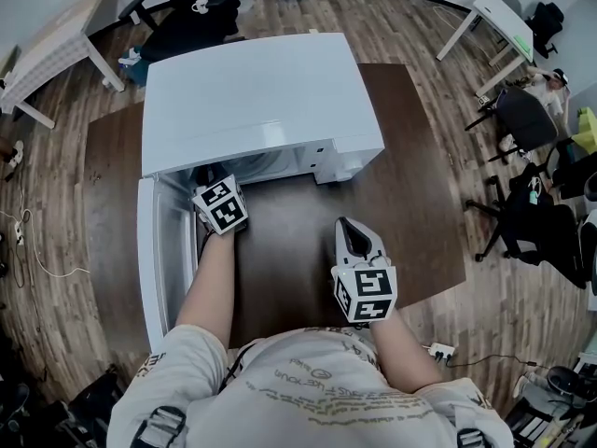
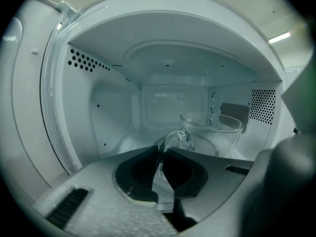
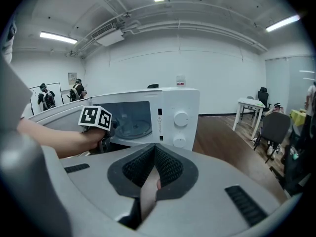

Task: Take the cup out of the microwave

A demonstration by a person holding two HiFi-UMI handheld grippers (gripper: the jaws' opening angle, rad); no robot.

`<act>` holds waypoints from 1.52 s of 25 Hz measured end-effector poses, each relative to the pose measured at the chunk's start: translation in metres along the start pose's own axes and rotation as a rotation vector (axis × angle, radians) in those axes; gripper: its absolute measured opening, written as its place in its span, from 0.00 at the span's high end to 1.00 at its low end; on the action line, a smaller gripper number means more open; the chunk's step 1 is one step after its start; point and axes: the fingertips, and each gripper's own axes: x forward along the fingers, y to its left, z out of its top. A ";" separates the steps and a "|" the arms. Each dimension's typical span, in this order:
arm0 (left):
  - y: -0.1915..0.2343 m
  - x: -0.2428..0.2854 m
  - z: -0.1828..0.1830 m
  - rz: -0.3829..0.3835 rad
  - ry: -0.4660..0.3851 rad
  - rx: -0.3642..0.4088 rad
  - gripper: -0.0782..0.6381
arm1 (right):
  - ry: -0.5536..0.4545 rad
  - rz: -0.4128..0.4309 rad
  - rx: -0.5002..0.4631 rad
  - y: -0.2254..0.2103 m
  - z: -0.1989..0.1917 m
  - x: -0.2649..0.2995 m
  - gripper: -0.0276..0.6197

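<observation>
A clear glass cup (image 2: 213, 131) with a handle (image 2: 174, 139) stands inside the white microwave (image 1: 252, 101), right of the cavity's middle. The microwave's door (image 1: 152, 250) hangs open to the left. My left gripper (image 2: 162, 153) reaches into the cavity, jaws shut on the cup's handle. In the head view its tips (image 1: 207, 177) are hidden under the microwave's top, and only its marker cube (image 1: 221, 205) shows. My right gripper (image 1: 351, 230) hovers over the dark table in front of the microwave, shut (image 3: 155, 149) with nothing between its jaws.
The microwave sits on a dark brown table (image 1: 410, 203). Its knob panel (image 3: 180, 118) is at its right front. Office chairs (image 1: 527, 119) and white desks (image 1: 494, 17) stand around on the wood floor. A power strip (image 1: 438, 350) lies on the floor nearby.
</observation>
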 end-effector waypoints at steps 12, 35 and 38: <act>-0.003 -0.020 -0.002 -0.038 -0.027 -0.078 0.86 | -0.019 -0.007 -0.014 0.005 0.003 -0.007 0.94; -0.031 -0.181 0.031 -0.244 0.011 -0.058 0.86 | -0.160 0.013 0.008 0.049 0.021 -0.059 0.94; -0.028 -0.200 0.034 -0.278 0.016 -0.070 0.85 | -0.185 0.019 0.024 0.058 0.024 -0.065 0.94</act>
